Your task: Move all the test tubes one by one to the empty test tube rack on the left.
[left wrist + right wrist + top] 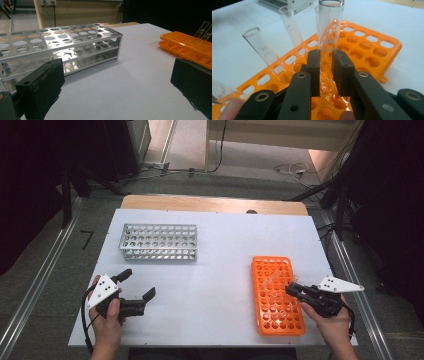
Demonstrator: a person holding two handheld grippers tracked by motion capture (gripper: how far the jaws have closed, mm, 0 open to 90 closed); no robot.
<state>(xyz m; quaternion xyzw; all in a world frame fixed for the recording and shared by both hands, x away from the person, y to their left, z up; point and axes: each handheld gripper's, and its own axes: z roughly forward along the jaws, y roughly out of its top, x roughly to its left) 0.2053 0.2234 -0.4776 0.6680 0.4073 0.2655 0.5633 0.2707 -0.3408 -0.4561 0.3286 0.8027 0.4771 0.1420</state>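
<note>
My right gripper [326, 67] is shut on a clear glass test tube [329, 25] that stands upright in the orange rack [372, 47]. Two more glass tubes [292, 27] lean in holes to its left. In the high view the right gripper [291, 289] reaches over the right side of the orange rack [277, 320]. My left gripper [140, 283] rests at the front left of the white table, open, with nothing between its jaws. In the left gripper view the left gripper [117, 87] faces bare table, between the silver metal rack [57, 47] and the orange rack [185, 45].
The silver metal rack [159, 241] stands with unfilled holes at the back left of the white table top [220, 270]. A wooden edge [215, 202] runs behind the table. Cables lie on the floor beyond it.
</note>
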